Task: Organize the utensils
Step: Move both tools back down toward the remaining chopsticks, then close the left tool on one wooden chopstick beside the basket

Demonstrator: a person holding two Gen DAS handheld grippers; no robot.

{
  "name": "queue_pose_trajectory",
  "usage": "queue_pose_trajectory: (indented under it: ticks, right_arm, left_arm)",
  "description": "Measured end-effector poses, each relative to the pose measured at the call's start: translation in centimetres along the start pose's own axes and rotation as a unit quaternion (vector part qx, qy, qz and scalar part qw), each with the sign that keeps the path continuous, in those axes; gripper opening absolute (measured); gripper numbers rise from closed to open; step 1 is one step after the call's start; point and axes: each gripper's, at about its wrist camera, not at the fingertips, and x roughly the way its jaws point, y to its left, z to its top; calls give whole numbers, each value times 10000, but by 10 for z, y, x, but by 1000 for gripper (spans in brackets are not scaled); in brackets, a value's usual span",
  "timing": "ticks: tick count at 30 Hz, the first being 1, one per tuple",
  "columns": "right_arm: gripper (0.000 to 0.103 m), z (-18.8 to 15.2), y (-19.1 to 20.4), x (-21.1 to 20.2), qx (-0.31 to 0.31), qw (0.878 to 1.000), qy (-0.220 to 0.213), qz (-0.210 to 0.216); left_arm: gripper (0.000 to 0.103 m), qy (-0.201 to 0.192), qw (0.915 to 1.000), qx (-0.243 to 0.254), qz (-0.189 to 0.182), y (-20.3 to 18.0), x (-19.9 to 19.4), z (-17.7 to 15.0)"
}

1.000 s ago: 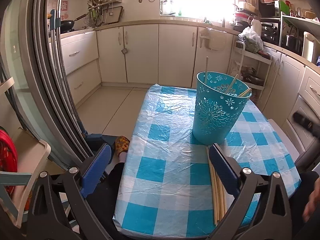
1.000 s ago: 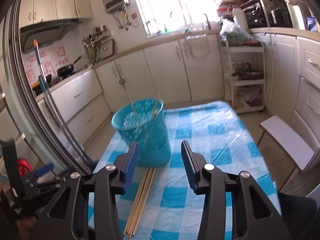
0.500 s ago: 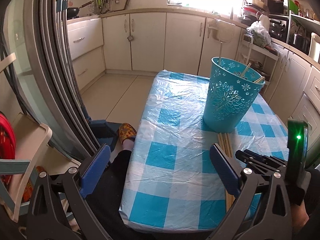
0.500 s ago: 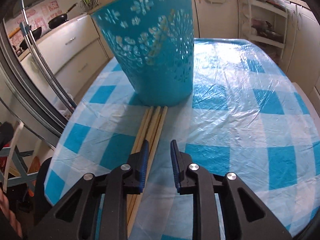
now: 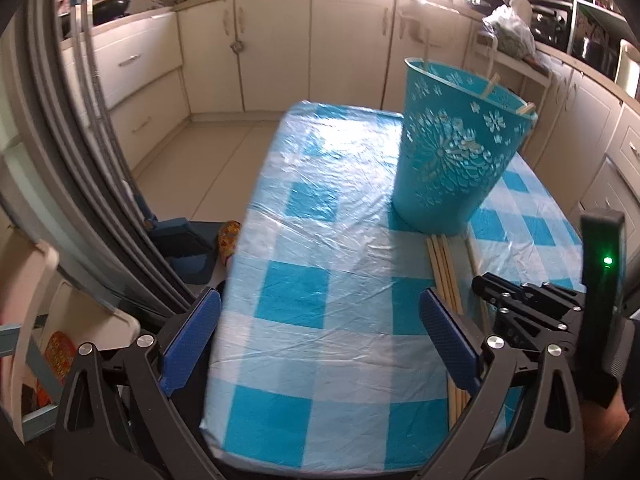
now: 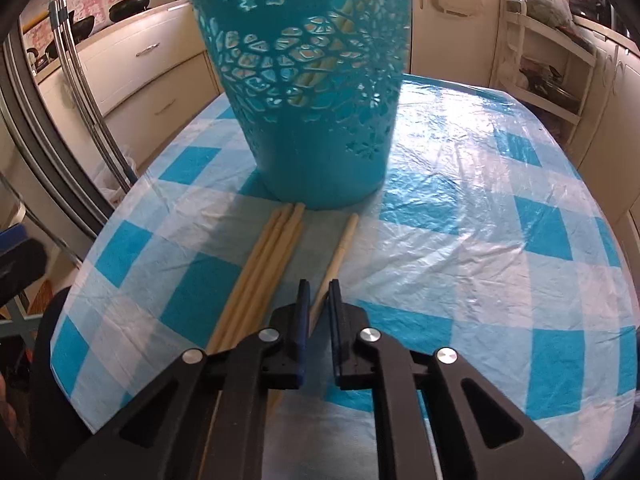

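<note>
Upright, teal basket [image 6: 316, 92] with chopsticks inside [image 6: 320, 68]; right gripper [image 6: 318, 300] fingers pinching one chopstick [image 6: 340, 252]; left gripper [image 5: 320, 334] fingers spread.

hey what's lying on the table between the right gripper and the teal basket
In the right wrist view, one wooden chopstick runs from the right gripper, shut on it, toward the teal basket. A bundle of chopsticks lies just beside it on the checked tablecloth.
</note>
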Motion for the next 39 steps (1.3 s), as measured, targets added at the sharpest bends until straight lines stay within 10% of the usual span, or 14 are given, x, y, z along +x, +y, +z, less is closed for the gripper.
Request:
queue_pose_trajectory:
  ticks: [25, 34, 39]
  right_arm:
    - [10, -7, -42, -8, 644, 9954, -117, 697]
    - [10, 3, -31, -1, 100, 9977, 65, 662]
    - [10, 4, -37, -1, 93, 9979, 179, 615]
  left_arm:
    - [94, 878, 9942, 604, 143, -71, 99, 9]
    - [27, 803, 9916, 918, -420, -81, 92, 15]
    - [23, 966, 9896, 947, -497, -71, 92, 18]
